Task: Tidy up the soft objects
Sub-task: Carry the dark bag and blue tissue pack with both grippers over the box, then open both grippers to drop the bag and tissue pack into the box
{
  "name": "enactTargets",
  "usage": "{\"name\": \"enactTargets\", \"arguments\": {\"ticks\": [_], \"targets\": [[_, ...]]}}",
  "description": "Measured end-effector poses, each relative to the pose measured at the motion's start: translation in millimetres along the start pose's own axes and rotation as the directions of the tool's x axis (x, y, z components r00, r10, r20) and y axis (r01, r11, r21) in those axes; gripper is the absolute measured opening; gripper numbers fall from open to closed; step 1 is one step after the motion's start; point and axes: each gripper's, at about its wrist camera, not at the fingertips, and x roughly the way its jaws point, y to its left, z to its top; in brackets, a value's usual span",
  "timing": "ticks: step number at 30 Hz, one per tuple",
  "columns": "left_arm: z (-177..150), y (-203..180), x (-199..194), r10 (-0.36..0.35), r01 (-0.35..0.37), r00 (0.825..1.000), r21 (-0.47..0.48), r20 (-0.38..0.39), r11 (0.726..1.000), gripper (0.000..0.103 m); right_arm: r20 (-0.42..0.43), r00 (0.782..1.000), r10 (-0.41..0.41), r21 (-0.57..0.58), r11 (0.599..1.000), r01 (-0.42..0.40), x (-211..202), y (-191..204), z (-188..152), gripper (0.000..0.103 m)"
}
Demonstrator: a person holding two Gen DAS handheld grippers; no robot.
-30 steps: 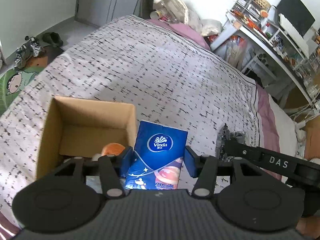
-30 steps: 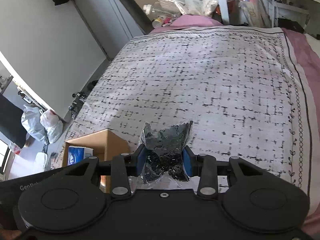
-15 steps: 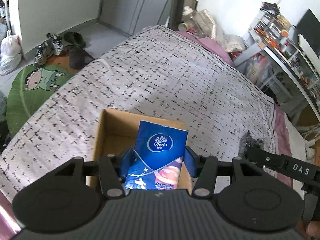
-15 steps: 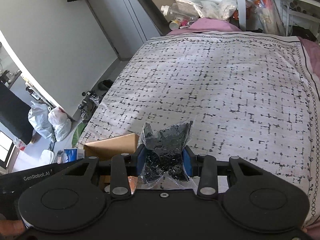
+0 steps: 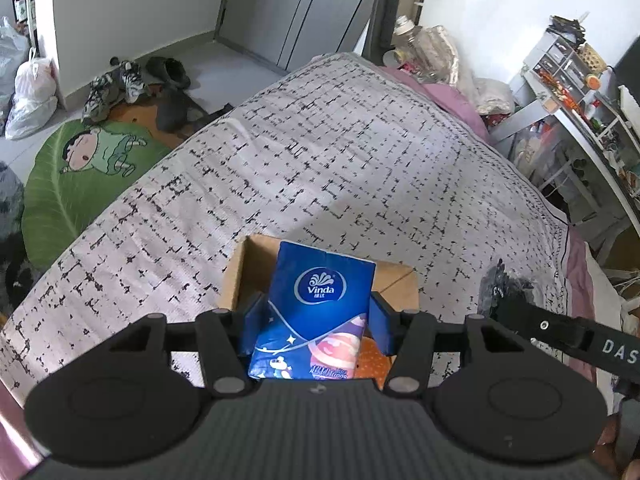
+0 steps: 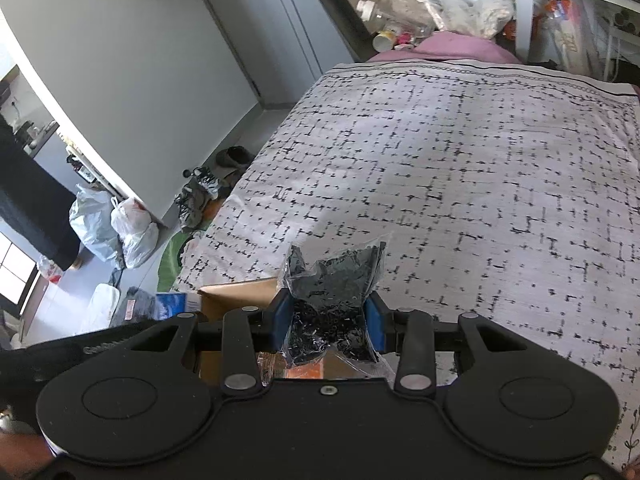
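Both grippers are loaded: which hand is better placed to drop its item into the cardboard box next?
Left, probably. The left gripper holds the tissue pack in line with the cardboard box opening. The right gripper holds its clear bag nearer the box's right edge.

Left tool (image 5: 316,322) clamped, angled downward, right tool (image 6: 327,322) clamped likewise

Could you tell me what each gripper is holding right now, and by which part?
Left gripper: blue tissue pack, pinched across its lower sides. Right gripper: clear bag of black bits, squeezed at its middle.
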Motion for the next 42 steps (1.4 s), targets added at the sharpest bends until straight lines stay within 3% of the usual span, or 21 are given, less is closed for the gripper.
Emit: {"name": "enactTargets", "arguments": {"ticks": [7, 15, 17, 19, 21, 27, 42], "targets": [[1.8, 13.9, 11.7, 0.025, -0.028, 0.998, -0.057, -0.059, 0.998, 0.059, -0.021, 1.000, 0.019, -0.014, 1.000, -0.019, 12.1, 13.8, 4.3, 0.039], [2.6, 22.3, 4.2, 0.039, -0.042, 0.998, -0.063, -0.052, 0.997, 0.059, -0.043, 0.997, 0.057, -0.014, 0.998, -0.058, 26.4, 29.5, 7.0, 0.040], [3.1, 24.5, 1.4, 0.043, -0.046, 0.998, -0.066, -0.049, 0.997, 0.060, -0.045, 0.996, 0.080, -0.009, 0.997, -0.081, 28.4, 33.9, 8.0, 0.042], [3.4, 26.4, -1.4, 0.048, -0.051, 0.998, -0.068, -0.047, 0.996, 0.060, -0.044, 0.993, 0.106, 0.004, 0.994, -0.106, 29.5, 35.6, 8.9, 0.057], [3.9, 27.3, -3.8, 0.052, -0.055, 0.998, -0.070, -0.047, 0.996, 0.060, -0.041, 0.992, 0.123, 0.013, 0.992, -0.122, 28.6, 36.7, 9.8, 0.062], [2.9, 21.9, -10.1, 0.044, -0.047, 0.998, -0.064, -0.054, 0.997, 0.075, -0.035, 0.993, 0.111, 0.011, 0.994, -0.111, 15.3, 27.6, 7.9, 0.065], [-20.2, -21.3, -33.8, 0.027, -0.027, 0.998, 0.008, -0.056, 1.000, 0.078, 0.016, 0.999, 0.035, 0.043, 0.998, -0.035, -41.4, -26.5, -12.0, 0.081]]}}
